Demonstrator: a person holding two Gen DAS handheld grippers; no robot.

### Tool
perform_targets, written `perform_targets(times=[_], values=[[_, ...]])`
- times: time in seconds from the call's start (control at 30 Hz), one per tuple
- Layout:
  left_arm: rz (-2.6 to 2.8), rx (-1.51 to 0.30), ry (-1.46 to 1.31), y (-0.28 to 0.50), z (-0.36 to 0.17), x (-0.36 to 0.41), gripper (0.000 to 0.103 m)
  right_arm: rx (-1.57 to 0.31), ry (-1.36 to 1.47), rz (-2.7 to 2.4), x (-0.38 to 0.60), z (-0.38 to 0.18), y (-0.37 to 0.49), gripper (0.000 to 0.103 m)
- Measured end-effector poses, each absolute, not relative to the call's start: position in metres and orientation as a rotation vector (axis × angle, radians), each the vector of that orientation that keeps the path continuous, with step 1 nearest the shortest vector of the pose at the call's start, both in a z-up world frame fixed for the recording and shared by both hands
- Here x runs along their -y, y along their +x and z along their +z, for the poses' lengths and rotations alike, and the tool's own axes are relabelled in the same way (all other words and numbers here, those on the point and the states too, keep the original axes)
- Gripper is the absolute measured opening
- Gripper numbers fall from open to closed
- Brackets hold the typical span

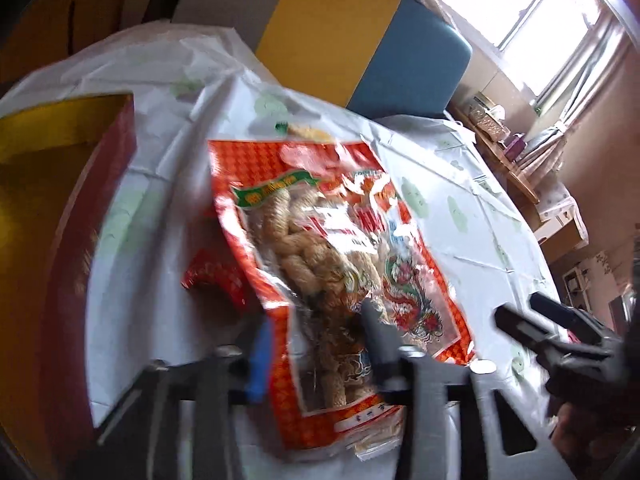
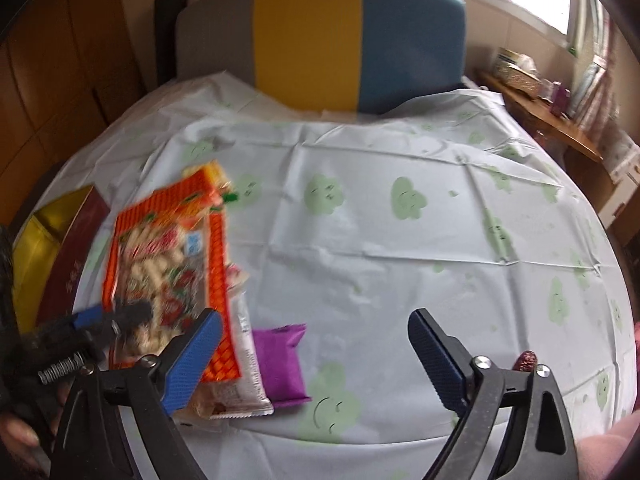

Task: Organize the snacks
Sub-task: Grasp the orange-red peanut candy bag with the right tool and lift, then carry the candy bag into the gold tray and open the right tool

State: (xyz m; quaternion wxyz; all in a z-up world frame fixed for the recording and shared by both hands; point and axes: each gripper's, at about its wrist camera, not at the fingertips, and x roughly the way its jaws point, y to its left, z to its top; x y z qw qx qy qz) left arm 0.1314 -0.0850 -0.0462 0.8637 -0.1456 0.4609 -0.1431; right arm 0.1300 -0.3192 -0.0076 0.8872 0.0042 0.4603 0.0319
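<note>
Round table under a white plastic cloth with green smiley clouds (image 2: 360,240). Left gripper (image 1: 316,344) clamped on the orange-red bag of twisted fried dough (image 1: 336,264), lifted beside an open red box with gold lining (image 1: 60,208). Right gripper (image 2: 316,360) fingers wide apart, holding nothing; purple snack packet (image 2: 282,362) lies just beside.

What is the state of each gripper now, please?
Left gripper: shut on the orange snack bag, lifted off the table.
Right gripper: open, holding nothing.
</note>
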Motion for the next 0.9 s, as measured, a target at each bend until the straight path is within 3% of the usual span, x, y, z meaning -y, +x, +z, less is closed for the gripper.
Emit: perform_targets(times=[0.03,0.1,0.33,0.9], values=[[-0.303,-0.961,-0.296,0.131,-0.042,0.082,0.000,-0.971,-0.014,0.080,0.314,-0.011,0.130,0.090],[-0.308,-0.968,-0.289,0.132,-0.039,0.079,0.001,-0.989,-0.049,0.105,0.307,-0.015,0.130,0.084],[-0.308,-0.944,-0.248,0.123,-0.032,0.077,0.000,-1.010,-0.164,0.130,0.289,-0.025,0.127,0.077],[-0.322,-0.744,-0.156,0.103,0.046,0.038,0.000,-1.017,-0.118,0.097,0.298,-0.023,0.129,0.069]])
